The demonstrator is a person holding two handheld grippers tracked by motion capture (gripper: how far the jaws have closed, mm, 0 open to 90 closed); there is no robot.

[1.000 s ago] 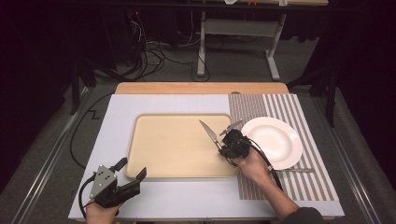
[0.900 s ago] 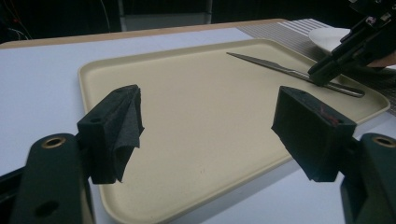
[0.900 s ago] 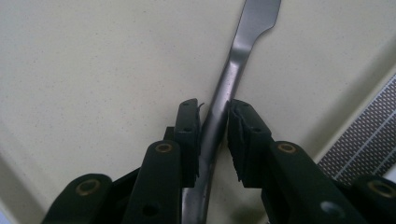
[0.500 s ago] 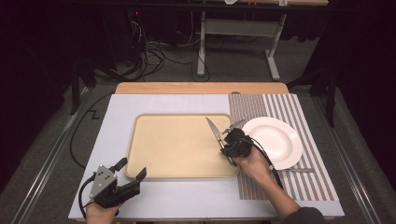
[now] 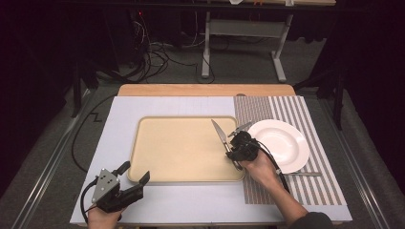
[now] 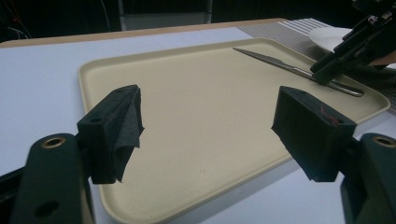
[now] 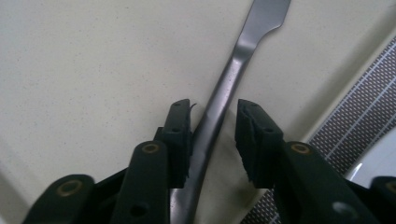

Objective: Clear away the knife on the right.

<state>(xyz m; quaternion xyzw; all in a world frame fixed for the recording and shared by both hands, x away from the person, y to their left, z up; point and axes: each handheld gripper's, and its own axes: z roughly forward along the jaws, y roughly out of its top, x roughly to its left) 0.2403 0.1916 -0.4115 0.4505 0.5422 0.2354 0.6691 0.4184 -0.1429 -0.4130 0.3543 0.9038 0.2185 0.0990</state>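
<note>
A steel table knife (image 5: 219, 133) lies along the right side of a beige tray (image 5: 176, 150), blade pointing away from me. My right gripper (image 5: 233, 151) is down over the knife's handle (image 7: 224, 88). Its jaws straddle the handle with a gap on one side, so it stands open. In the left gripper view the knife (image 6: 289, 67) rests flat on the tray (image 6: 196, 121), with the right gripper (image 6: 323, 75) at its handle. My left gripper (image 5: 135, 171) hovers open and holding nothing at the tray's near left corner.
A white plate (image 5: 282, 143) sits on a striped placemat (image 5: 305, 191) right of the tray. A piece of cutlery (image 5: 305, 173) lies just below the plate. A white mat (image 5: 119, 119) covers the table; cables and a stand are on the floor beyond.
The knife and my right gripper shifted slightly to the right, then stayed in place. The left gripper has not moved.
</note>
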